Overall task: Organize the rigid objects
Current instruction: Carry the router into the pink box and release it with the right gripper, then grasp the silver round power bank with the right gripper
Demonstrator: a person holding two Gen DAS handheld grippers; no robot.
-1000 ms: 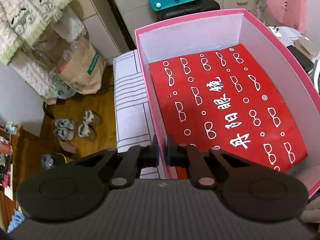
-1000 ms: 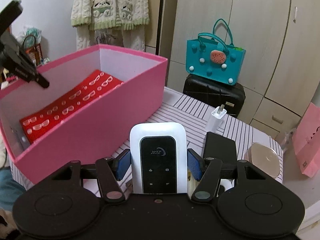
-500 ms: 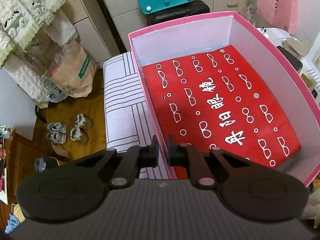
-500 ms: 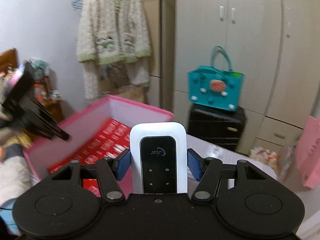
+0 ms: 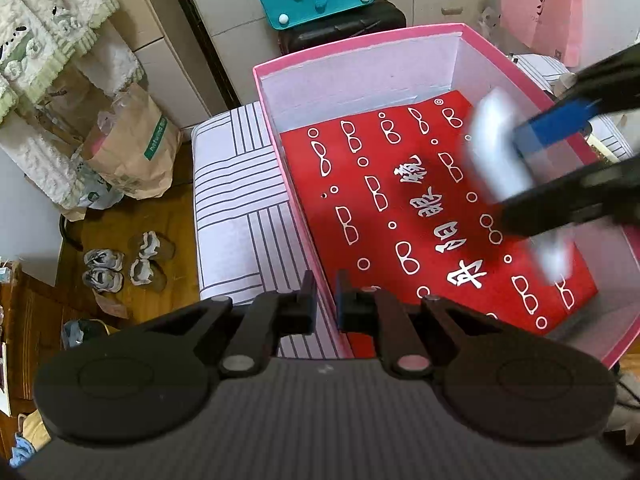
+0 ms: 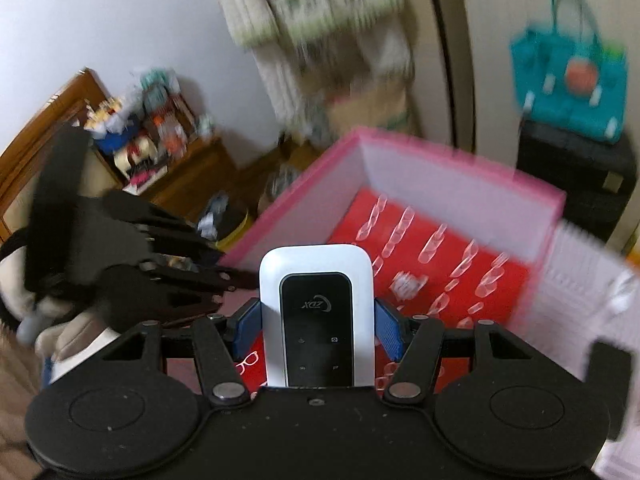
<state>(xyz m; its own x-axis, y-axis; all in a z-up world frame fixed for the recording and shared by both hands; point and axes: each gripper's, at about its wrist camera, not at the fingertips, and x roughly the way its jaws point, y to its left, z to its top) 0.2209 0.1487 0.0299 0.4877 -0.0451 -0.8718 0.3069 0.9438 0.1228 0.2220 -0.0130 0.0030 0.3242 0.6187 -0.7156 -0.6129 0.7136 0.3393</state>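
Left-wrist view: left claw was pinched shut on the near wall of the pink box, which sat on a striped tabletop; the right claw hovered blurred over the red sheet inside. Right-wrist view: right claw gripped a white router above the box.

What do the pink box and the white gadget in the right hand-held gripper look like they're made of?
Pink box: likely paperboard, with thin flat walls, matte white inside and a pink edge.
White gadget: looks like hard moulded plastic, with a glossy white shell, rounded corners and a shiny black face panel. The right hand-held gripper clamps its sides.
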